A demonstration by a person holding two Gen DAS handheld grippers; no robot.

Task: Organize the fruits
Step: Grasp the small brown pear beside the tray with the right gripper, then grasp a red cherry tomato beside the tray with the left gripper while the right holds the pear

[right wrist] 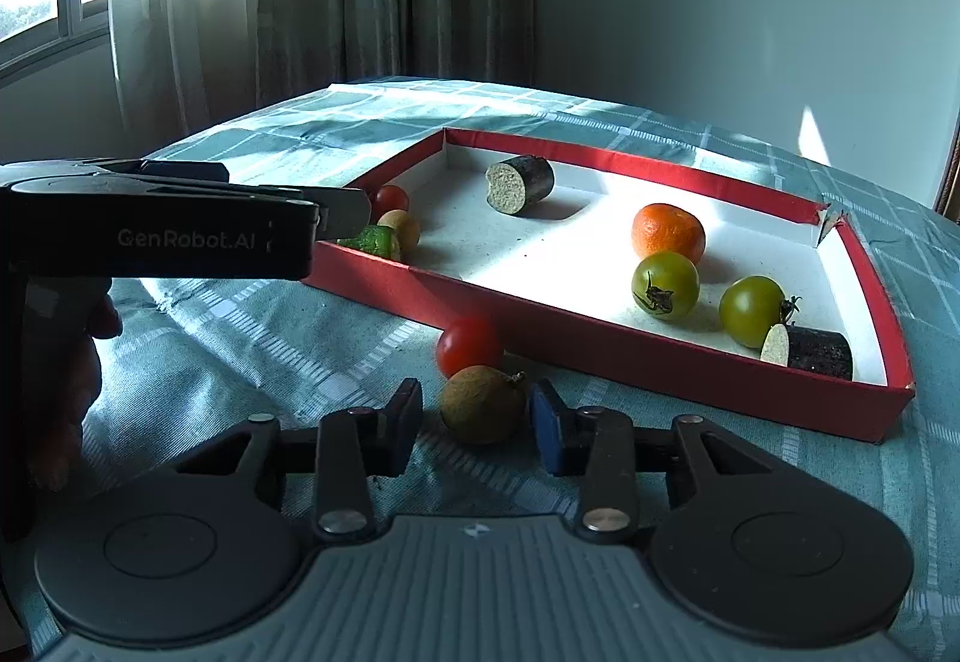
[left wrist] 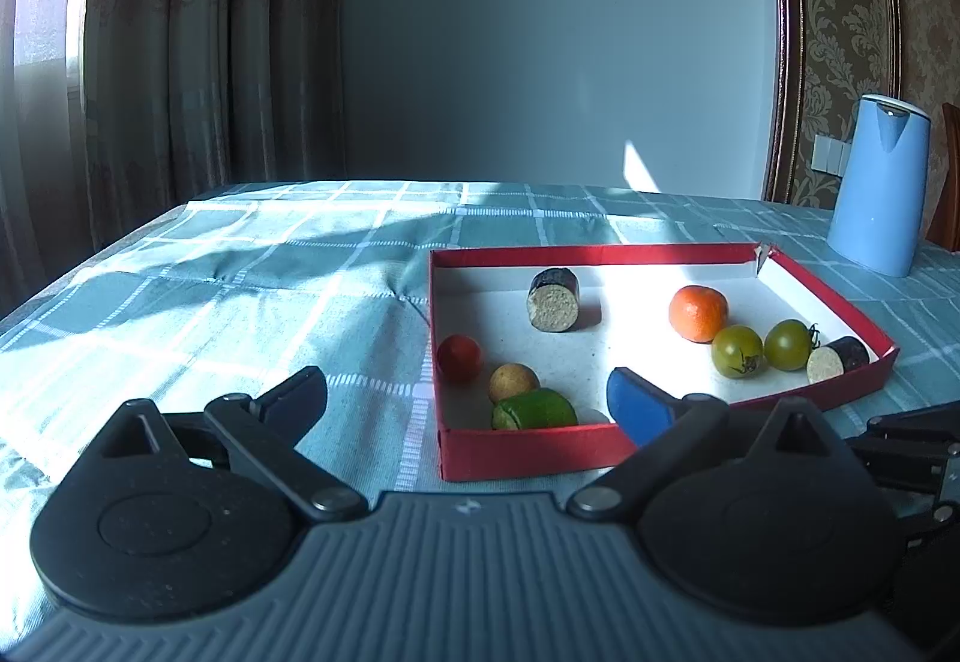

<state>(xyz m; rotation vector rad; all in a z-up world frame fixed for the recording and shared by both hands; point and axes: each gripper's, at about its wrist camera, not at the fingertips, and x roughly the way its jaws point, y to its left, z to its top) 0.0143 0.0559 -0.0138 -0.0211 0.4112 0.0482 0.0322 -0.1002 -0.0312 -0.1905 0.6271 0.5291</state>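
My right gripper (right wrist: 477,425) is shut on a brown longan (right wrist: 483,403) that rests on the checked cloth just outside the red tray (right wrist: 660,362). A red cherry tomato (right wrist: 468,350) lies right behind the longan, against the tray wall. My left gripper (left wrist: 465,404) stands wide open at the tray's near left corner, its blue pad (left wrist: 636,410) over the rim. Nothing is between its fingers. Just ahead of it in the tray lie a green chunk (left wrist: 534,410), another longan (left wrist: 513,381) and a red tomato (left wrist: 459,358).
The tray also holds two dark cylinders with pale cut faces (left wrist: 552,299) (left wrist: 837,359), a mandarin (left wrist: 699,311) and two green tomatoes (left wrist: 737,350) (left wrist: 787,343). A blue kettle (left wrist: 879,182) stands at the far right. A hand (right wrist: 60,362) holds the left gripper.
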